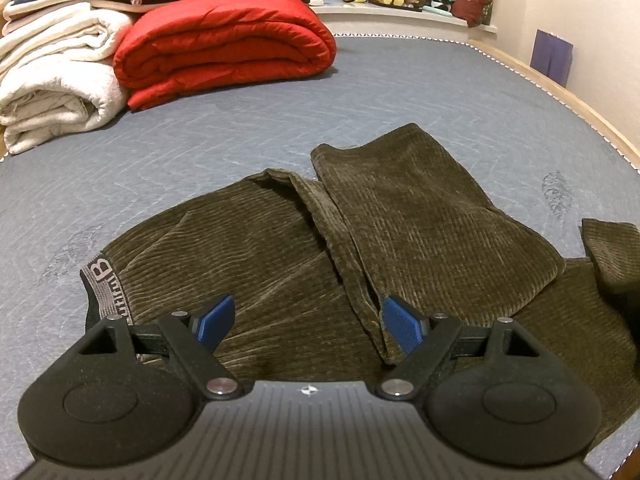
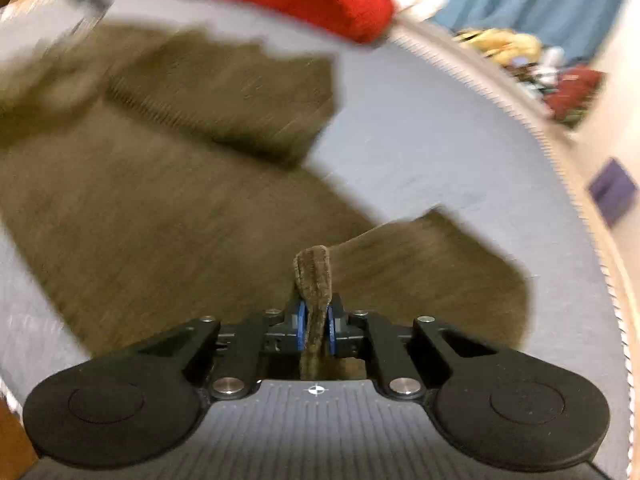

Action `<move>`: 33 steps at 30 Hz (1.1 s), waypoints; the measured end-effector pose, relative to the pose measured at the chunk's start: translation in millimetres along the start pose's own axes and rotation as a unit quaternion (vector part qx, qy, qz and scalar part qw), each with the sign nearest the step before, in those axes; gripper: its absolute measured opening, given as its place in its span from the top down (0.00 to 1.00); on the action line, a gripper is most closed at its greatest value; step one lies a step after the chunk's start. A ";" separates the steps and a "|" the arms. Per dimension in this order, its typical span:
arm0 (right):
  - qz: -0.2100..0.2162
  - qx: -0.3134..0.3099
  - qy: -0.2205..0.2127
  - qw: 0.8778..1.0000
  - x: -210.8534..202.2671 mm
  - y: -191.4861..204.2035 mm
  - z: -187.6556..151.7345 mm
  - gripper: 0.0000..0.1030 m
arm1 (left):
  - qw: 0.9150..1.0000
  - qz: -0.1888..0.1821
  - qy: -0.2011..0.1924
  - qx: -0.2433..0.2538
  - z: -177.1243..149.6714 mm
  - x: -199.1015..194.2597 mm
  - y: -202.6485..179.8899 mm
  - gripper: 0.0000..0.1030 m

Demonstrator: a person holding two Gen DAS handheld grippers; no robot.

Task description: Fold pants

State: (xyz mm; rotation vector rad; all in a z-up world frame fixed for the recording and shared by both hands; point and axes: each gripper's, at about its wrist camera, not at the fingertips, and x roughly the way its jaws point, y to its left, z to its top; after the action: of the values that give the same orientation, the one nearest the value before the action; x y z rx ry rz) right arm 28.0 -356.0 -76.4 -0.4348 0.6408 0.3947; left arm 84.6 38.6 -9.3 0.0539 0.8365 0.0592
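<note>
1. Clearly soft goods: the pants (image 1: pixel 304 264) are olive-brown corduroy, lying rumpled on the grey-blue mattress (image 1: pixel 240 132). In the left wrist view they fill the lower middle, with one leg (image 1: pixel 420 220) folded back toward 1 o'clock and the lettered waistband (image 1: pixel 102 280) at 9 o'clock.
2. Judging by the thick ribbed pile, the cloth should be limp but fairly weighty for a garment, and grippy rather than slippery. It will drape and drag, not hold a shape, and nothing about it looks fragile.
3. The right gripper (image 2: pixel 316 322) is pinching a doubled edge of the corduroy between its blue pads (image 2: pixel 301 326); a tab of fabric stands up past the fingertips at 12 o'clock. Its view is motion-blurred, so which hem or corner it holds I cannot tell.
4. The left gripper (image 1: pixel 308 320) hangs with its jaws spread wide over the seat of the pants, nothing between its pads (image 1: pixel 402 326).
5. Best holds, I judge: corners and finished edges, such as the waistband end or a leg hem, where layers are stacked and a pinch will not slide off. A mid-panel pinch would only bunch the cloth.
</note>
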 end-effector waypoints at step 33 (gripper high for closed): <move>-0.400 0.526 -0.004 0.751 -83.8 -172.6 -91.5 0.48 | 1.000 -0.005 0.005 -0.016 1.1 2.8 10.3 0.17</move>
State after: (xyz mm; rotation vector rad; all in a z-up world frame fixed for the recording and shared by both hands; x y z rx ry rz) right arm 4.8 -564.6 -42.8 0.4085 0.5150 -0.7981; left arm 87.0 49.1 -9.9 0.0187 0.8451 0.0641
